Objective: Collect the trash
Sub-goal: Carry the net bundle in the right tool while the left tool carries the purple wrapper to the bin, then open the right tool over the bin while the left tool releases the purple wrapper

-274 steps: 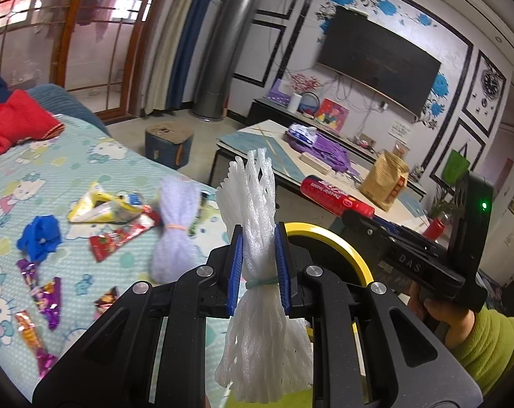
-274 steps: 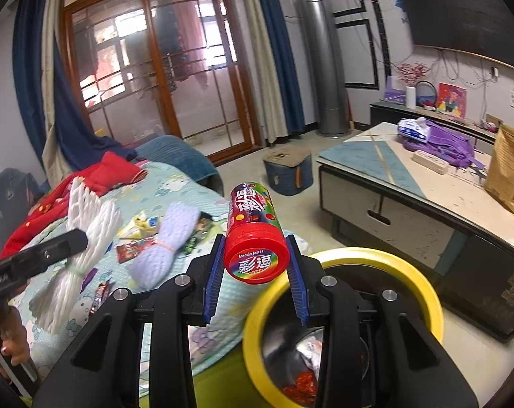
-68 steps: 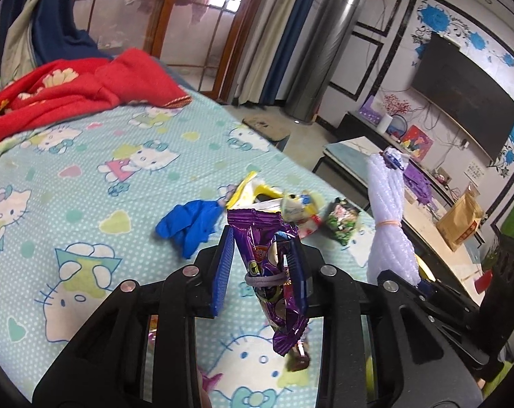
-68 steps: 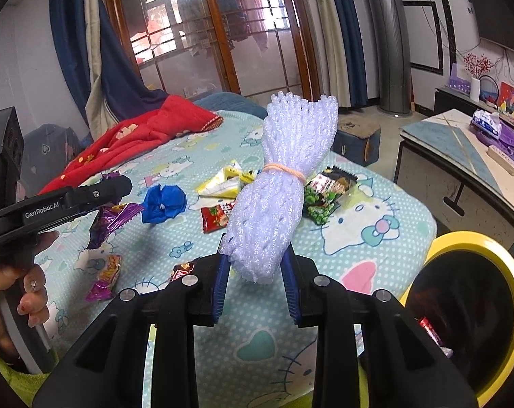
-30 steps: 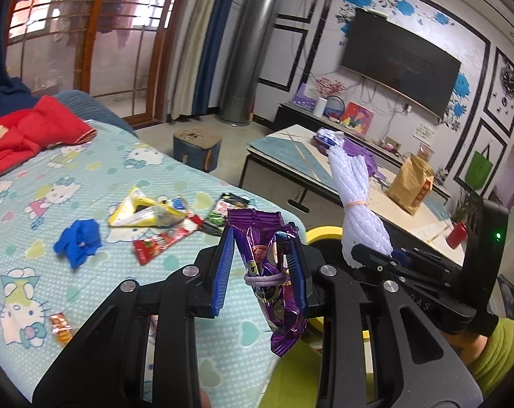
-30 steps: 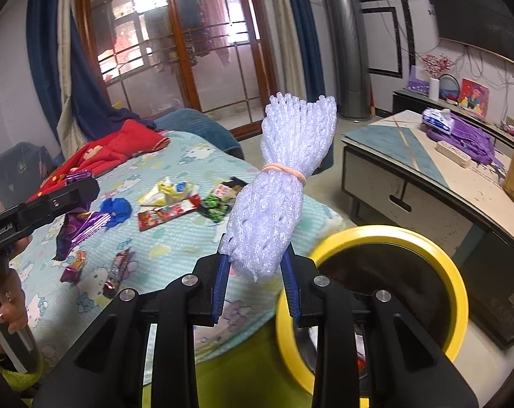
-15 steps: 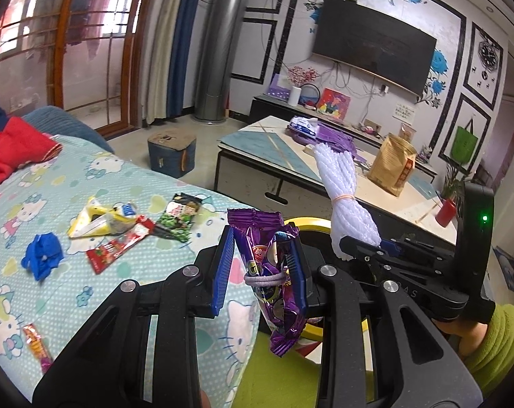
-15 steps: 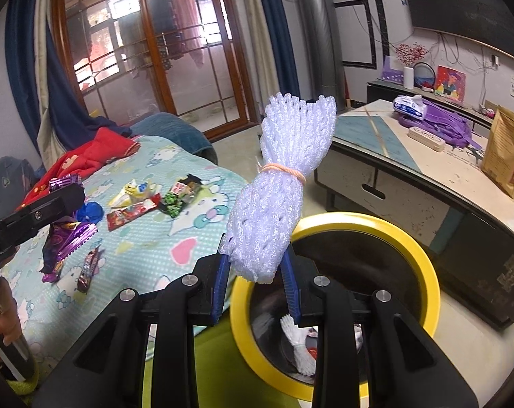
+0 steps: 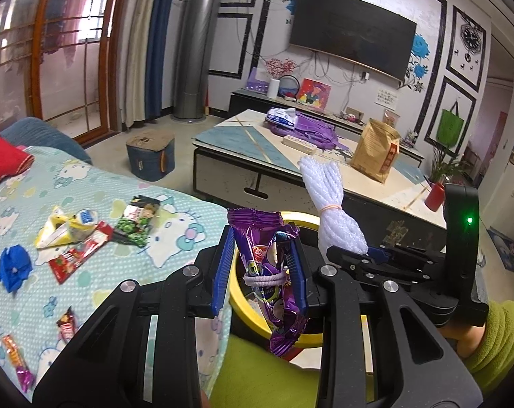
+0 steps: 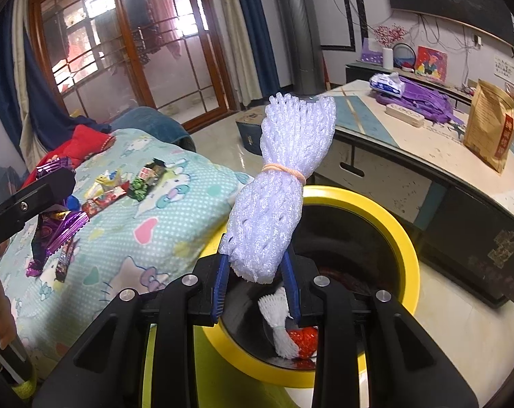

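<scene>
Hovering over the yellow-rimmed bin (image 10: 406, 238), the right gripper (image 10: 257, 278) has its jaws clamped on a white foam net bundle (image 10: 280, 183). Left gripper (image 9: 260, 272), jaws clamped on a purple wrapper (image 9: 267, 265), sits just beside the bin w/ more wrappers (image 9: 80, 255) on the bed (image 9: 175, 224).
</scene>
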`<state>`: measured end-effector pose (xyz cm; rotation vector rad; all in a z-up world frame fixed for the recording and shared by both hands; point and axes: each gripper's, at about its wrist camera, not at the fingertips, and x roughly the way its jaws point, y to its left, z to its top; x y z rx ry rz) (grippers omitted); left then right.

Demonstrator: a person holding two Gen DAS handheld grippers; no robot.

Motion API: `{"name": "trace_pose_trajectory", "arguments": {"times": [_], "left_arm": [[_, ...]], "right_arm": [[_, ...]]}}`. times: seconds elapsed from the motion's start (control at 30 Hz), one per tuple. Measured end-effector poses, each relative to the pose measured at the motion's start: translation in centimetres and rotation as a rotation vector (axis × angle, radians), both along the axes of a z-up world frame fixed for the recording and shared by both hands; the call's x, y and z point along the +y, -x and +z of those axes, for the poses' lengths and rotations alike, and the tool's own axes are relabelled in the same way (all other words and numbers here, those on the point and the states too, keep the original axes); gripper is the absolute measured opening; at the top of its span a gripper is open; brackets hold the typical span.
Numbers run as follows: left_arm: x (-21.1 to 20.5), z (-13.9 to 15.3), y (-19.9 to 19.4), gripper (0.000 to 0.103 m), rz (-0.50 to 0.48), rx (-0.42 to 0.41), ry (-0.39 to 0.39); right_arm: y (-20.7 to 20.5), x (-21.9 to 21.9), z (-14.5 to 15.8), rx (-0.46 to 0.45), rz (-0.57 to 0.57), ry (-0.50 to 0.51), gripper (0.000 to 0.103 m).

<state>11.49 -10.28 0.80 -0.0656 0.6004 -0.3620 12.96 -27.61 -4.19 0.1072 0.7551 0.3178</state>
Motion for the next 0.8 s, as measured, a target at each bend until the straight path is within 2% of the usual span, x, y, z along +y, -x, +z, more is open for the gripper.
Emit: {"name": "trace_pose_trajectory", "arguments": {"times": [0.8], "left_arm": [[-5.2, -2.5, -3.1, 0.025, -0.104, 0.024, -0.044]], "right_arm": [[-1.5, -3.2, -4.7, 0.175, -0.095, 0.003, 0.028]]}}
